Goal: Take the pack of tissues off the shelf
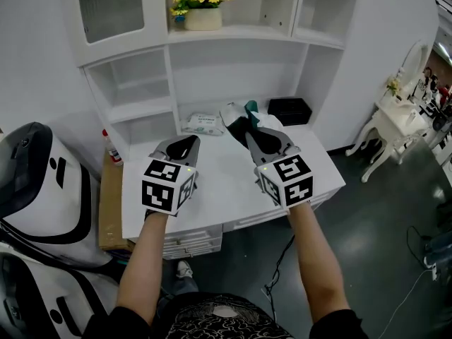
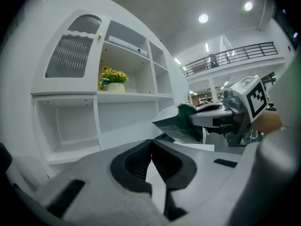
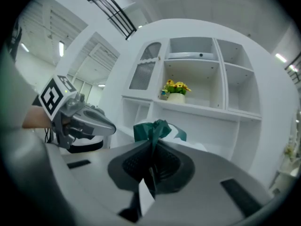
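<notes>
A green and white pack of tissues (image 1: 237, 121) hangs in the air above the white desk (image 1: 219, 182), pinched by its wrapper edge in my right gripper (image 1: 253, 137), which is shut on it. In the right gripper view the crumpled green wrapper (image 3: 157, 130) sticks up from between the closed jaws of the right gripper (image 3: 153, 144). My left gripper (image 1: 186, 142) hovers over the desk to the left, shut with nothing in it (image 2: 151, 143). From the left gripper view, the pack (image 2: 180, 124) shows to the right, held by the right gripper (image 2: 221, 117).
A flat white pack (image 1: 203, 123) lies at the back of the desk under the shelf unit. A pot of yellow flowers (image 1: 201, 9) stands on an upper shelf. There is a black box (image 1: 289, 110) at the back right, a red-capped bottle (image 1: 110, 147) left, and a white dressing table (image 1: 395, 119) far right.
</notes>
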### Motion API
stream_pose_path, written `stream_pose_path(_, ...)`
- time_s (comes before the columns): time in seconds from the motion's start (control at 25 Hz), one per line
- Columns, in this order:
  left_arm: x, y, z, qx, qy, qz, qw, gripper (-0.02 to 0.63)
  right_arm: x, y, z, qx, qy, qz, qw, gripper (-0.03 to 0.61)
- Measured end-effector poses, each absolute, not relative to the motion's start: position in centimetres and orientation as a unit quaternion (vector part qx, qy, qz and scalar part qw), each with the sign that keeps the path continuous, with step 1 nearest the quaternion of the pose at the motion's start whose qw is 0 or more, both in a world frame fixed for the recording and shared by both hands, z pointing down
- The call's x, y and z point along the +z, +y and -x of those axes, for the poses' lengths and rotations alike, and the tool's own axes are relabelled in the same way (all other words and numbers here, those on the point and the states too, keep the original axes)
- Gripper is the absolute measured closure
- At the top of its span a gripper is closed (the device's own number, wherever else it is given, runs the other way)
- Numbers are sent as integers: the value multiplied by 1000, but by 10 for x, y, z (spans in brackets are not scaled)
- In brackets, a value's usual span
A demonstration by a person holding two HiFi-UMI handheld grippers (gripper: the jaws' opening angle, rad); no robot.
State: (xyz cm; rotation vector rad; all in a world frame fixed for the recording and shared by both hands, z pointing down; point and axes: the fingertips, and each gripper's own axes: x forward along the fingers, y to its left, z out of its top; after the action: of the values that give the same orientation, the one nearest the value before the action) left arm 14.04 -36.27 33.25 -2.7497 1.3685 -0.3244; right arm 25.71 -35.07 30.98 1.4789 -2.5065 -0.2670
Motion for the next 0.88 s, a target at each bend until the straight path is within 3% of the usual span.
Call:
stream_pose_path(0.36, 336, -326, -174, -94, 416, 904, 24, 607, 315, -296, -307, -38, -829, -555, 58, 571)
stream_pose_path(0.88, 350, -292, -202, -98, 385, 917, 21, 607, 329, -261, -327, -19, -816, -575, 54, 571)
